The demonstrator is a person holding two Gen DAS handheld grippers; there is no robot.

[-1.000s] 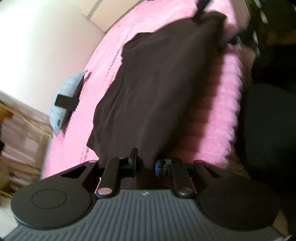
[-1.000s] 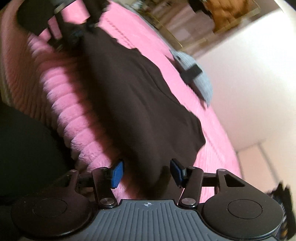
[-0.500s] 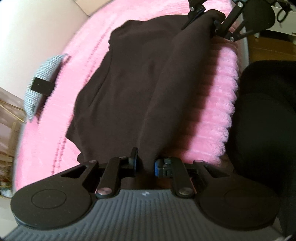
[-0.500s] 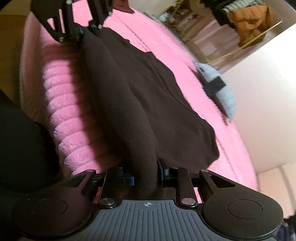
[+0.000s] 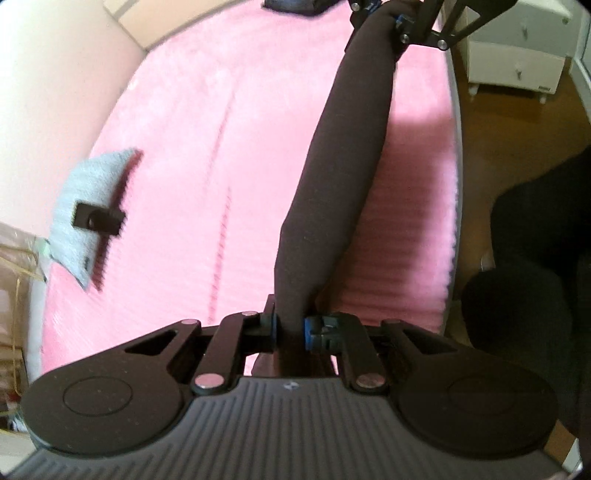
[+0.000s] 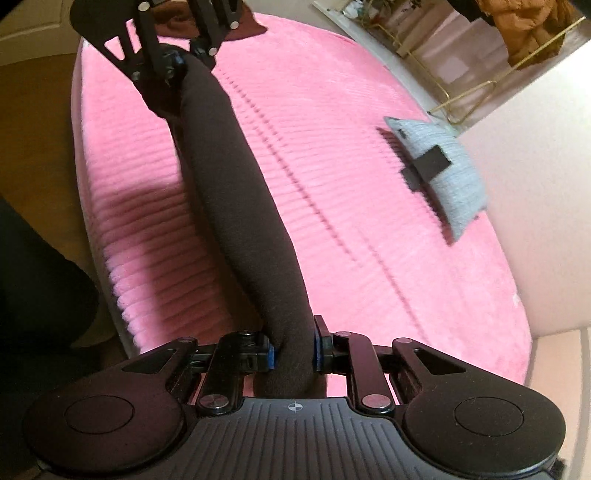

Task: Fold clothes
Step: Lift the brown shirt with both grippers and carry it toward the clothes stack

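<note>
A dark brown garment point(image 5: 340, 147) hangs stretched as a long band between my two grippers, lifted off the pink bed cover point(image 5: 184, 147). In the left wrist view my left gripper point(image 5: 290, 328) pinches one end between its blue pads, jaws still closing tighter. My right gripper point(image 5: 388, 18) grips the far end at the top. In the right wrist view the garment point(image 6: 240, 192) runs from my right gripper point(image 6: 293, 354), whose jaws are closing on the cloth, up to my left gripper point(image 6: 181, 55). The cloth below the band is hidden.
A folded grey garment point(image 5: 88, 206) with a black tag lies near the wall, also the grey garment point(image 6: 439, 170). A white drawer unit point(image 5: 517, 48) stands past the bed on wooden floor. A person's dark legs point(image 5: 535, 277) are beside the bed. A gold clothes rack point(image 6: 480, 85) stands behind.
Both grippers rose and lifted the garment off the bed; it went from spread flat to a hanging band. The right gripper's jaws went from open around the edge to clamped on it.
</note>
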